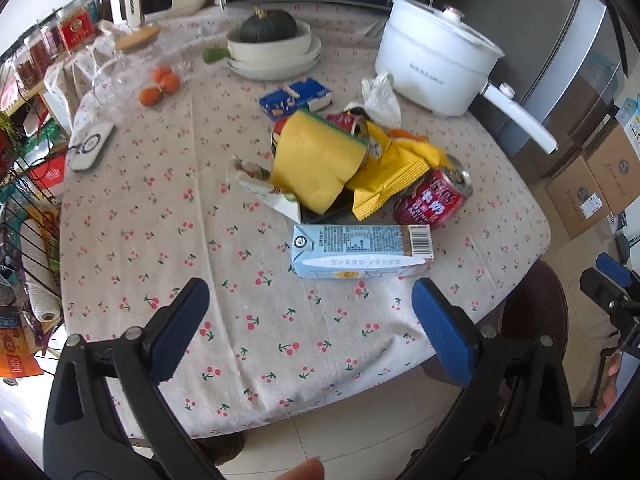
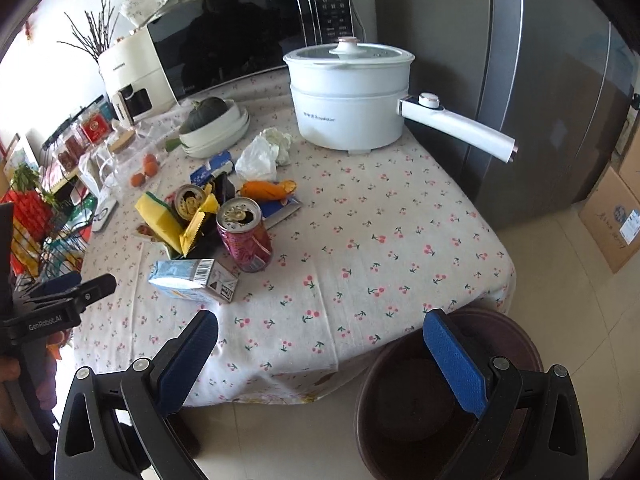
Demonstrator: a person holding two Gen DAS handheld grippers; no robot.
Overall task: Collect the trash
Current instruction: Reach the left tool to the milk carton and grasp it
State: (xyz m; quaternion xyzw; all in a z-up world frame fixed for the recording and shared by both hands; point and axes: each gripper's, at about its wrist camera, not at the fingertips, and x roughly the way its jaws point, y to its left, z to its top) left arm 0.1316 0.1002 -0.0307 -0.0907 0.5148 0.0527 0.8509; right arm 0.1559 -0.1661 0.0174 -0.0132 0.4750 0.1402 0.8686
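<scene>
A heap of trash lies mid-table: a pale blue milk carton on its side, a red drink can, a second opened can, a yellow sponge, yellow wrappers and a crumpled white tissue. My left gripper hangs open over the table's near edge, just short of the carton, holding nothing. My right gripper is open and empty too, at the table's front right corner above a brown bin.
A white electric pot with a long handle stands at the back right. Bowls with a dark squash, a glass jar, small oranges, a blue box and a microwave are behind. Cardboard boxes sit on the floor at right.
</scene>
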